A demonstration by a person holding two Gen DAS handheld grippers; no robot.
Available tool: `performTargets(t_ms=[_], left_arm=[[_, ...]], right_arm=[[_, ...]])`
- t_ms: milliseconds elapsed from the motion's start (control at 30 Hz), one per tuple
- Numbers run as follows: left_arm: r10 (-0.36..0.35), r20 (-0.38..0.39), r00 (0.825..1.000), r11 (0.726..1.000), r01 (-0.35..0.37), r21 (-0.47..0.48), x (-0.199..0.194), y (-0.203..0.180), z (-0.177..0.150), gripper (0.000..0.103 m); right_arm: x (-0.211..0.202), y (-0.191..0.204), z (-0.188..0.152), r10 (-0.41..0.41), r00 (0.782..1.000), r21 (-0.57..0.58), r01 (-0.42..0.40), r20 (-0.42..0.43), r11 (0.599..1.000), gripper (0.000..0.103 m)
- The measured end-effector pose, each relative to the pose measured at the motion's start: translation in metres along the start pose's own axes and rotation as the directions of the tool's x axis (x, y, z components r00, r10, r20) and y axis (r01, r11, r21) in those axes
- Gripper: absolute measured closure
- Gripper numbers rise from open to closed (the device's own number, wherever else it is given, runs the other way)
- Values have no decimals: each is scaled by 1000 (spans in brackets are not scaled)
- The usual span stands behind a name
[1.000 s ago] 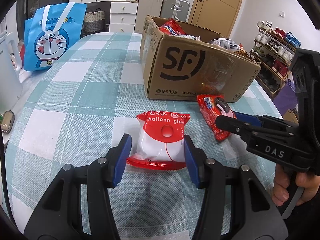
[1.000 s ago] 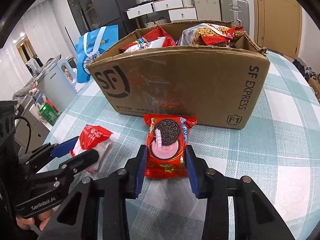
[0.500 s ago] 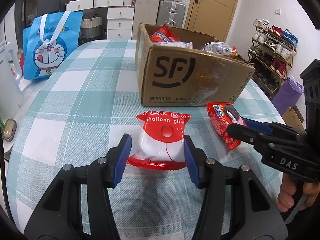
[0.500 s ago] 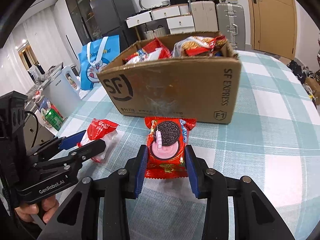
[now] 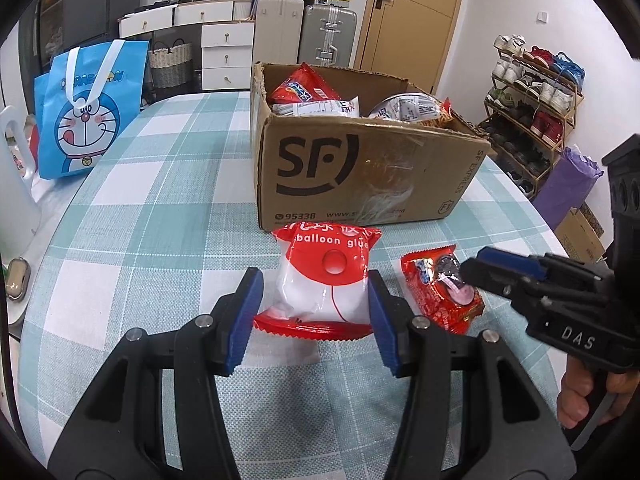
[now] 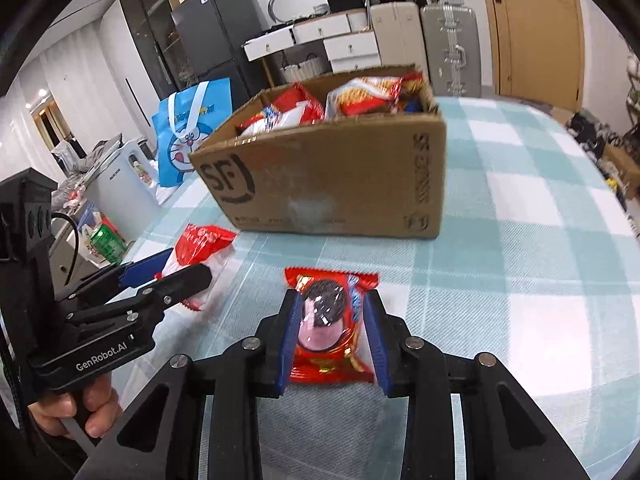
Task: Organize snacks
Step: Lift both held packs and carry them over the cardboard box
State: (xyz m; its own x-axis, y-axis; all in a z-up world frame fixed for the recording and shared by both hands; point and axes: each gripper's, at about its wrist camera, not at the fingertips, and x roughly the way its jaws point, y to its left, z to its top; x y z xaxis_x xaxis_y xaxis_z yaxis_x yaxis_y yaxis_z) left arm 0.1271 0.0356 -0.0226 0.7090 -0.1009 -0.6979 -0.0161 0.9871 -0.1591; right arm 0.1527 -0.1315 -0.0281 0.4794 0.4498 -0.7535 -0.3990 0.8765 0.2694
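Observation:
My left gripper (image 5: pixel 316 316) is shut on a red and white "balloon glue" packet (image 5: pixel 326 280) and holds it above the checked table. My right gripper (image 6: pixel 332 340) is shut on a red Oreo cookie packet (image 6: pixel 328 332), also lifted off the table. The Oreo packet shows in the left wrist view (image 5: pixel 436 292), just right of the balloon glue packet. The balloon glue packet shows in the right wrist view (image 6: pixel 200 248), to the left. An open SF cardboard box (image 5: pixel 360 172) with several snack bags stands just beyond both packets; it also shows in the right wrist view (image 6: pixel 328 176).
A blue Doraemon bag (image 5: pixel 88 108) stands at the table's far left. A white appliance (image 5: pixel 12 184) is at the left edge. A shoe rack (image 5: pixel 532 92) and a purple bag (image 5: pixel 564 184) stand off the table to the right.
Both grippers have risen and pulled back from the box with their packets. The box looks smaller and its inside shows more. The right gripper has closed tighter on the Oreo packet.

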Motion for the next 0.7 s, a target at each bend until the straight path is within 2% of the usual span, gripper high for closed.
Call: performTargets(t_ms=[167,267,467,700], left_arm=[[0,-3,1000,1000,0,-2,1,2,0,54],[1,-5,1000,1000,-1,-4,2,3,-1,54],[3,-5,1000,1000,-3,-8,2,6,-1,54],[-2,0,1000,1000,2,-1,1,3,1,54]], right_arm=[[17,2,-3,17,999,8,-17,-39,1000,58],[24,5,-5,-1,999,-13,0,-54,1000,57],[16,11,-6,-4,1000,-52,3,-13,999,59],[-2,11,1,6,999,-44,-5,35,999,59]])
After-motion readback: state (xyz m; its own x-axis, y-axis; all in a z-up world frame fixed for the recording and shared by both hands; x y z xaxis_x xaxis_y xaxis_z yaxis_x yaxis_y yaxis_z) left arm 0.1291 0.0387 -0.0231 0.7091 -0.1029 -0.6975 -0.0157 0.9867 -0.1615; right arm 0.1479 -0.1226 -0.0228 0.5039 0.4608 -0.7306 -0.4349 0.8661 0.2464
